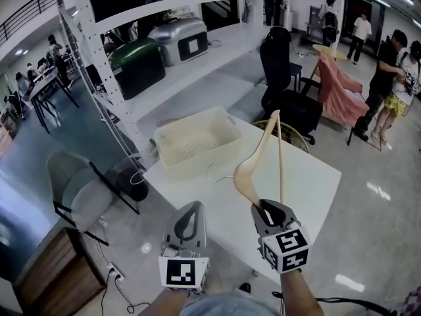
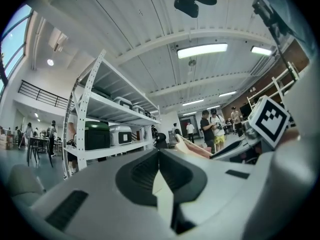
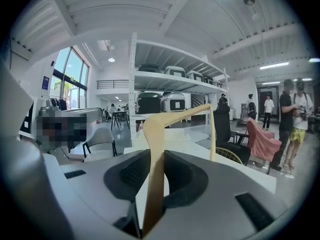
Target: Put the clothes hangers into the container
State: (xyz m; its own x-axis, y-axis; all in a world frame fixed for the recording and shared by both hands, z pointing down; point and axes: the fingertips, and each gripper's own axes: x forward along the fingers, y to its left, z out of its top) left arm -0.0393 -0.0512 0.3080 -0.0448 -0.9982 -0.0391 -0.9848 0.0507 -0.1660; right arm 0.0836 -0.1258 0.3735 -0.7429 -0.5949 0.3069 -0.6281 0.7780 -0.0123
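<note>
A pale wooden clothes hanger stands up from my right gripper, which is shut on its lower end over the near part of the white table. In the right gripper view the hanger runs up between the pads of that gripper and bends right at the top. The cream perforated container sits at the table's far left corner, beyond both grippers, with nothing in it. My left gripper hovers at the table's near edge, shut and holding nothing; in its own view, the left gripper has its tips meeting.
White metal shelving with hard cases stands behind the table. A black office chair and a yellow wire chair are at the far side. A grey chair is at left. People stand at right.
</note>
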